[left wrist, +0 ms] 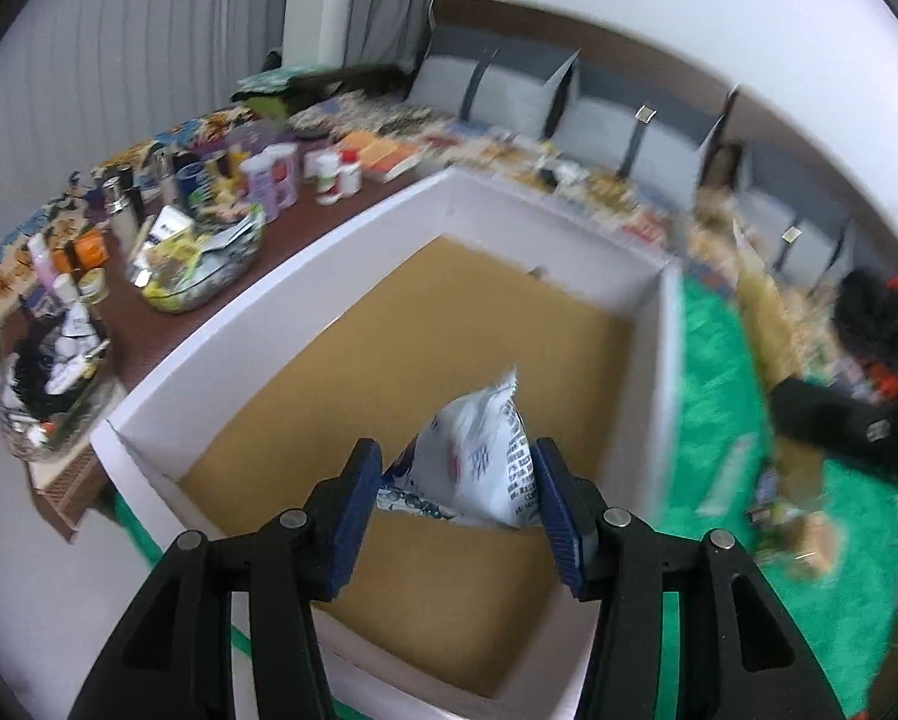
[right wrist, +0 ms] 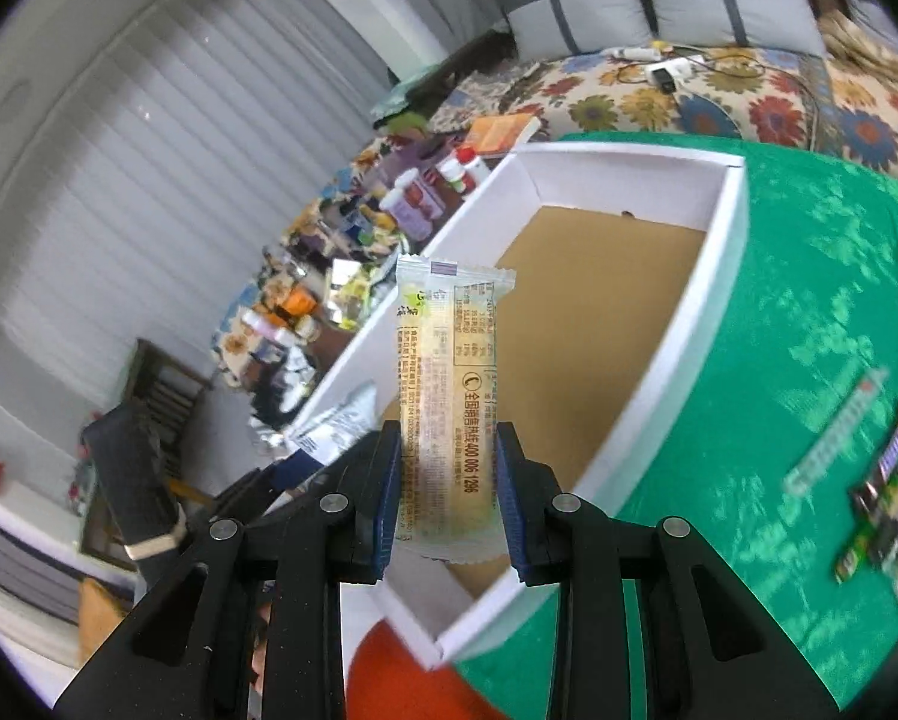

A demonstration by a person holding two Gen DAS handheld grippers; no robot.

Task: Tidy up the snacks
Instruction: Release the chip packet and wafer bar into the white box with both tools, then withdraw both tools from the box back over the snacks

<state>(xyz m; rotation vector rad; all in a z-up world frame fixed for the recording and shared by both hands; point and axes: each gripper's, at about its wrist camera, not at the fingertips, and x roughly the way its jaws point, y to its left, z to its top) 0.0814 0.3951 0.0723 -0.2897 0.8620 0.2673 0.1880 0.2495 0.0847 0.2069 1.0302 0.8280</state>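
Left gripper (left wrist: 457,501) over box (left wrist: 281,324), white packet (left wrist: 478,456) between its pads, grip uncertain. Right gripper (right wrist: 449,495) above box edge, pads flanking upright yellow bar (right wrist: 449,396), contact also unclear.

white packet (left wrist: 484,450) (over box (left wrist: 389,222))

The white box (left wrist: 257,324) lies open-topped, its brown floor mostly bare (one white packet (left wrist: 478,456) inside); bottles (left wrist: 269,180) crowd just beyond its left wall.
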